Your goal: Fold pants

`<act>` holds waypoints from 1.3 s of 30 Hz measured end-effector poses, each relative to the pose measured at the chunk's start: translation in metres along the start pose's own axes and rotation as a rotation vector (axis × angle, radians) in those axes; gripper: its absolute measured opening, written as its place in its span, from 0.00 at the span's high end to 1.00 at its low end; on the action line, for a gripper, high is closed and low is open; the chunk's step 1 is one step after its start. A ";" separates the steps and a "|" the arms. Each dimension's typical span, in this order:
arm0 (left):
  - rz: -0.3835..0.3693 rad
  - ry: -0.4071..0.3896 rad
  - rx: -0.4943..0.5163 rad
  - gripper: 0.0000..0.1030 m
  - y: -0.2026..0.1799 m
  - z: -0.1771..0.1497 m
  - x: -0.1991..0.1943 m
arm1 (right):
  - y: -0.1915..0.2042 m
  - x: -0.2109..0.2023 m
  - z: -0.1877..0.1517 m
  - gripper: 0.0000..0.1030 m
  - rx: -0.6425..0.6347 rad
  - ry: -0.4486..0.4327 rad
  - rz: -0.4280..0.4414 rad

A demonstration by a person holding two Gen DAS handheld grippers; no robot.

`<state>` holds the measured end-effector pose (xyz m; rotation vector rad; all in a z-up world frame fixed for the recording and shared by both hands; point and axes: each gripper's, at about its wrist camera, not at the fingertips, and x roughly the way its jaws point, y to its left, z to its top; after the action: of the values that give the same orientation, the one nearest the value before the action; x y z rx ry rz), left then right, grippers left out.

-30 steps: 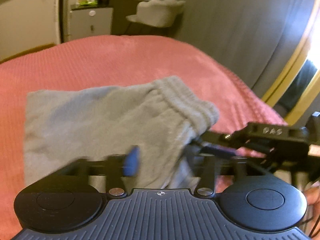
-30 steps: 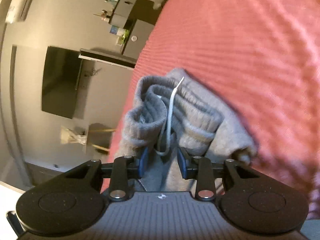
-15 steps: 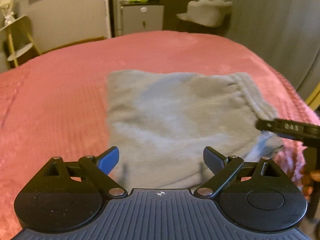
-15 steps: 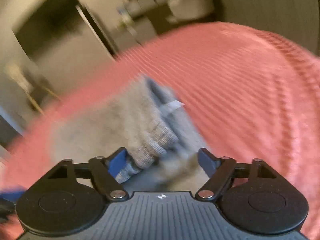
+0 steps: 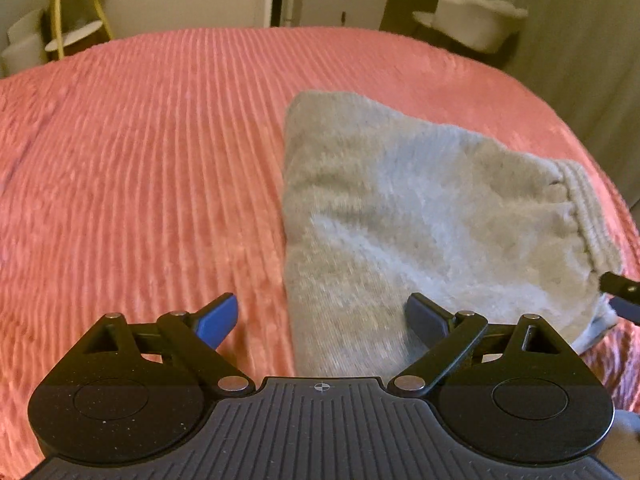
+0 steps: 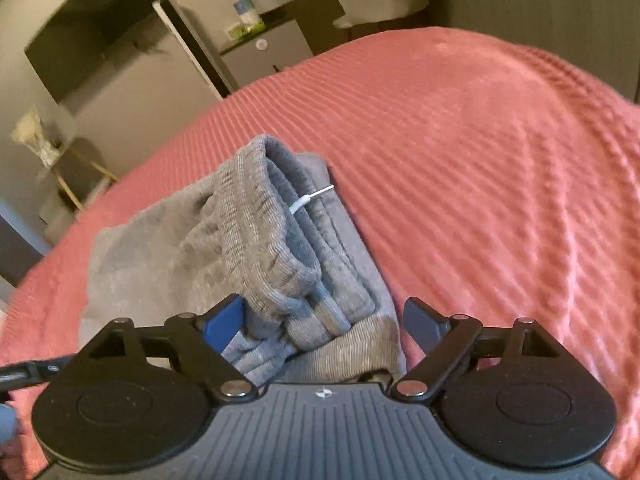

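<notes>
Grey sweatpants (image 5: 420, 220) folded on bed (image 5: 140, 140), ahead-right of wide left tongs (image 5: 324, 320); waistband end between wide, just-opened right tongs (image 6: 324, 320), nearer

Both grippers have let go: the right gripper (image 6: 322, 320) has released the grey pants (image 6: 224, 248), and the left gripper (image 5: 322, 318) has slid left along the near edge.

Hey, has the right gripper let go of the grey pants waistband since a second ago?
Yes. The right gripper has just been opening; its jaws stand wide, and the pants waistband lies loose between them on the pink bedspread, unpinched.
</notes>
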<state>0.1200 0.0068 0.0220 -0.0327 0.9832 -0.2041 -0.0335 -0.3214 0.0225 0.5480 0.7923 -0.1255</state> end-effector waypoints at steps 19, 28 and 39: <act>-0.109 0.066 0.080 0.03 -0.026 0.023 0.061 | -0.019 0.073 0.054 0.16 -0.037 0.242 0.265; -0.369 0.133 -0.040 0.00 0.009 0.032 0.093 | -0.039 0.104 0.076 0.15 -0.040 0.375 0.435; -0.532 0.150 -0.216 0.00 0.043 0.034 0.100 | -0.041 0.103 0.090 0.16 -0.034 0.471 0.513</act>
<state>0.2088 0.0280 -0.0460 -0.4863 1.1288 -0.5935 0.0836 -0.3925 -0.0158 0.7443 1.0800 0.5056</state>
